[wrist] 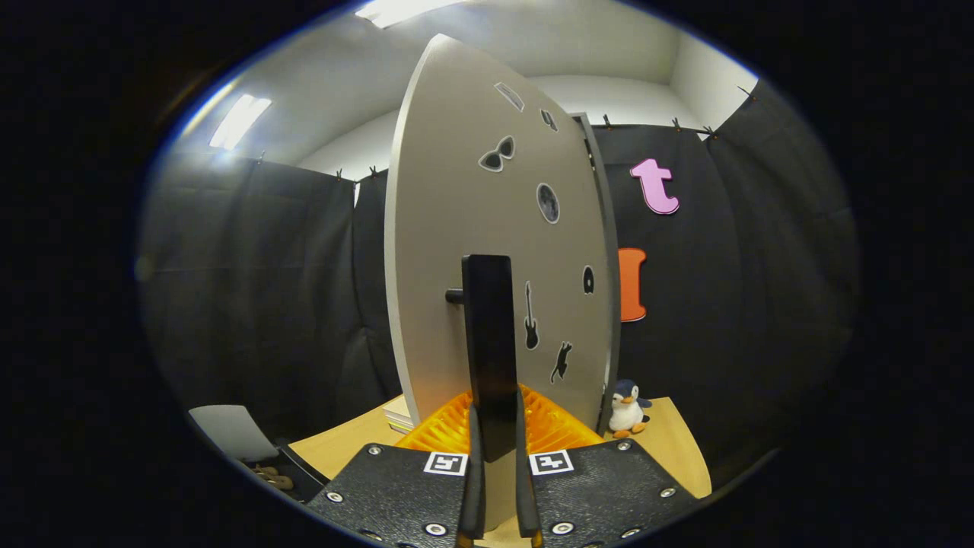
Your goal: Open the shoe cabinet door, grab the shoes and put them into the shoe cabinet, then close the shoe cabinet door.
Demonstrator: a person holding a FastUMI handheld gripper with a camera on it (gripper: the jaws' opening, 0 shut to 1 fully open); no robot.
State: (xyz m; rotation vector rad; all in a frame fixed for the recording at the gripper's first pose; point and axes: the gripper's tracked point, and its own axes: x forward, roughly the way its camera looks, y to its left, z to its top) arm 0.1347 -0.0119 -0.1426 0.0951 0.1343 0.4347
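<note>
The shoe cabinet's grey door (472, 251), dotted with small black stickers, stands swung partway open right in front of me. Its tall black bar handle (491, 342) sticks out from the door on a short peg. My gripper (494, 449) is shut on this handle, with both fingers pressed against its lower end. The cabinet's body (605, 251) shows as a thin grey edge behind the door's right side.
A wooden tabletop (670, 441) lies under the cabinet. A small plush penguin (628, 409) sits on it just right of the door. Something brown lies by a grey board (232, 432) low to the left. Black cloth walls surround the booth.
</note>
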